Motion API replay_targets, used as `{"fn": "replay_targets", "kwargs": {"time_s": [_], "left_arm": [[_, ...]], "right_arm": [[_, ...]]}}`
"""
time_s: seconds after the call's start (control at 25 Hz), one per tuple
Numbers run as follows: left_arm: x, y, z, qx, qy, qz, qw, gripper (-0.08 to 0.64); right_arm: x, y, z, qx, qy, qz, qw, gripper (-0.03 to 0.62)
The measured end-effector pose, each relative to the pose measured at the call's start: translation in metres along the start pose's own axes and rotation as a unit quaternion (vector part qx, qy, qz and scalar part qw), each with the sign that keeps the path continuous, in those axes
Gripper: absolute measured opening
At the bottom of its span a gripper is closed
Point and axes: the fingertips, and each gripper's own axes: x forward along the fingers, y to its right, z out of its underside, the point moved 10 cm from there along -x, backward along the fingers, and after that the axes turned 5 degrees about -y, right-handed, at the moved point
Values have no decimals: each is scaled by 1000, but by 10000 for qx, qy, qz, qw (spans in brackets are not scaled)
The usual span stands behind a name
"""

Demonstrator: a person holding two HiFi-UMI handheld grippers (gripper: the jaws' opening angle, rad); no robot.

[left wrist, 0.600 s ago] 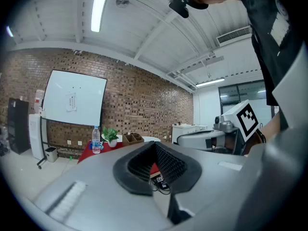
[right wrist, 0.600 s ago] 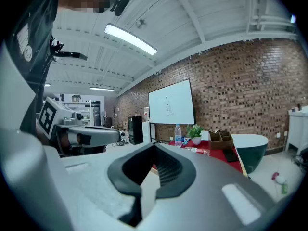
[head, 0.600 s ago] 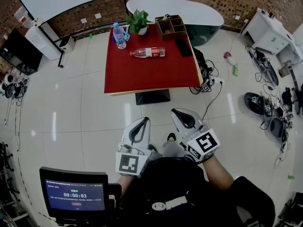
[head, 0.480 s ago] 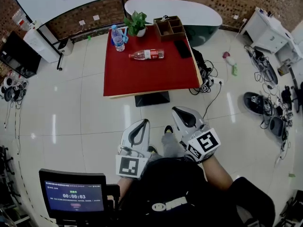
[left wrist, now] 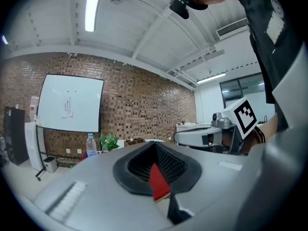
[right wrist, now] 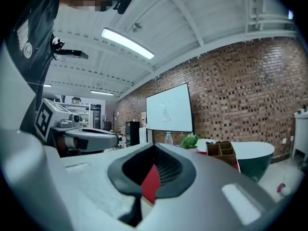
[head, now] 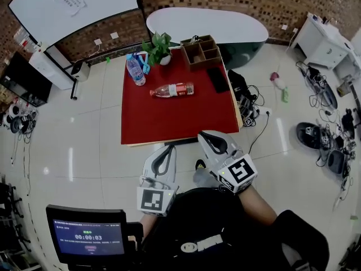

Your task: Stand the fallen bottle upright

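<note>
A clear bottle with a red label [head: 172,90] lies on its side on the red table [head: 169,123], cap end pointing left. My left gripper [head: 167,150] is held just short of the table's near edge, shut and empty. My right gripper [head: 204,136] is beside it, overlapping the near edge, also shut and empty. Both are well short of the bottle. In the left gripper view the left gripper [left wrist: 155,143] points at the table, and the right gripper [right wrist: 154,147] does the same in its own view; the fallen bottle is hidden behind the jaws in both.
An upright blue-capped water bottle [head: 135,70], a potted plant [head: 159,47], a wooden organiser [head: 201,51] and a black phone [head: 216,79] stand along the table's far side. Cables and gear [head: 321,145] litter the floor at right. A monitor [head: 87,235] is at lower left.
The table has come closer in the head view as the person moves towards it. Both grippers now reach its near edge, still shut and side by side.
</note>
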Motion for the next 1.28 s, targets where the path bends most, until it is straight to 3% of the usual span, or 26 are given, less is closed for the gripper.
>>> {"fn": "replay_targets", "kwargs": {"time_s": [0.28, 0.4, 0.52, 0.72, 0.92, 1.04, 1.08, 1.16, 1.24, 1.28], "left_arm": [[74, -14, -19, 124, -181, -233, 9995, 6], [91, -20, -26, 100, -296, -518, 9982, 6], [102, -26, -31, 47, -401, -662, 9970, 6], [113, -42, -28, 20, -435, -578, 9974, 6], [122, -59, -28, 37, -464, -439, 9979, 6], [125, -71, -29, -26, -483, -323, 9983, 6], [126, -75, -29, -59, -495, -323, 9982, 6], [125, -81, -29, -104, -443, -345, 9984, 6], [123, -87, -27, -132, -394, -377, 9984, 6], [121, -91, -25, -146, -391, -402, 9983, 6]], "right_arm": [[35, 84, -14, 117, 73, -227, 9996, 3], [45, 105, -10, 264, 14, -340, 9991, 3], [55, 117, -8, 399, -27, -444, 9982, 3], [73, 126, -8, 651, -15, -553, 9963, 3], [88, 130, -12, 507, -168, -517, 9972, 3], [102, 141, -24, 154, -432, -786, 9959, 11], [108, 147, -32, -56, -534, -920, 9943, 40], [123, 155, -52, -708, -845, -1212, 9865, 158], [146, 155, -69, -1634, -1438, -1528, 9640, 231], [162, 153, -73, -2195, -1819, -1675, 9438, 250]]}}
